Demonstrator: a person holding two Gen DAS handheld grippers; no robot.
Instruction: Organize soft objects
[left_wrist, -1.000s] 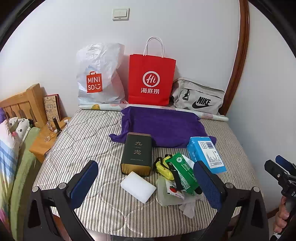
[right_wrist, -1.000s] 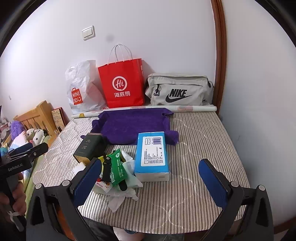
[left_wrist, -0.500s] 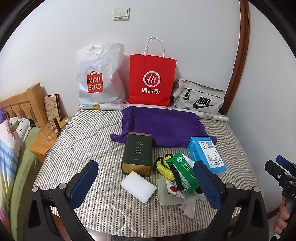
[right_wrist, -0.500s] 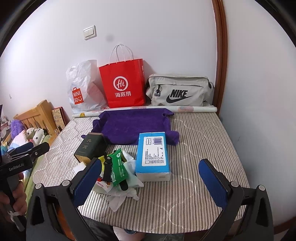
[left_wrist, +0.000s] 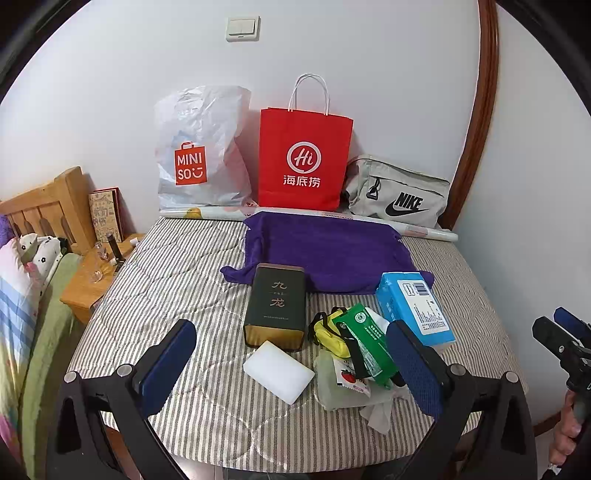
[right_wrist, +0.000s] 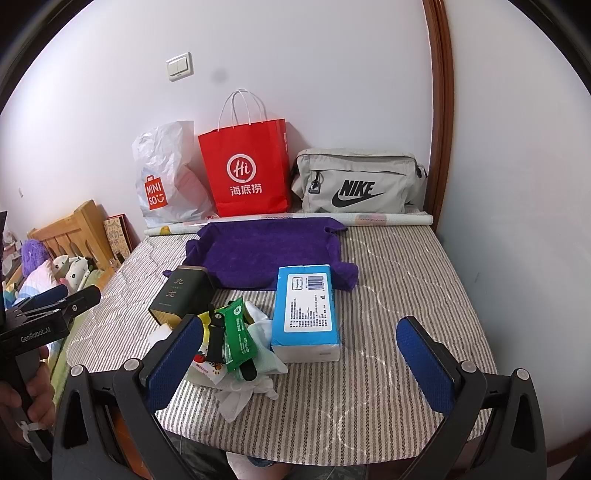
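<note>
A purple towel (left_wrist: 328, 251) lies spread at the back of a striped table (left_wrist: 177, 280); it also shows in the right wrist view (right_wrist: 269, 251). In front lie a dark green tin (left_wrist: 277, 302), a white sponge (left_wrist: 279, 371), a blue tissue pack (left_wrist: 415, 308) (right_wrist: 306, 310), a green wipes pack (left_wrist: 365, 343) (right_wrist: 238, 334), a yellow pouch (left_wrist: 330, 330) and crumpled white cloths (right_wrist: 243, 391). My left gripper (left_wrist: 291, 373) is open and empty above the front edge, near the sponge. My right gripper (right_wrist: 301, 365) is open and empty, in front of the tissue pack.
Against the back wall stand a white Miniso bag (left_wrist: 199, 155), a red paper bag (left_wrist: 304, 162) and a grey Nike bag (left_wrist: 399, 195), with a paper roll (left_wrist: 207, 212) before them. A wooden nightstand (left_wrist: 96, 277) and a bed (left_wrist: 26, 295) are at left.
</note>
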